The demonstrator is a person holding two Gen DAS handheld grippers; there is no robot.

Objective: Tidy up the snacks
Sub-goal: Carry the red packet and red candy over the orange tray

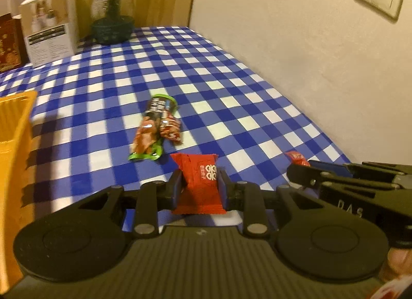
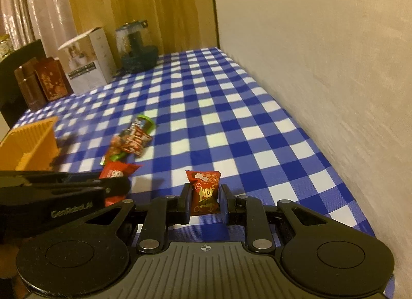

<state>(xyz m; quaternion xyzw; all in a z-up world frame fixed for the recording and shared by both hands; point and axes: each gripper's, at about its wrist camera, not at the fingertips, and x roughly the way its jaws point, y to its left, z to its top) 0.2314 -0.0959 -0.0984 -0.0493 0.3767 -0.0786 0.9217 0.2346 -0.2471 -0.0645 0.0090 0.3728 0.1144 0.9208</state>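
Two snacks gripped — red packet (image 1: 199, 185) in left gripper (image 1: 200, 190), patterned candy (image 2: 204, 193) in right gripper (image 2: 205, 202); two wrappers (image 1: 154, 129) left on bench (image 1: 231, 87), yellow bin (image 1: 13, 129) waiting.

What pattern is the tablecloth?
Blue-and-white check tablecloth; clearest in the right wrist view.

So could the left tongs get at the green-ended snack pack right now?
Probably not yet: the left tongs are shut on a red packet. The path to the green-ended pack over the checkered cloth looks free.
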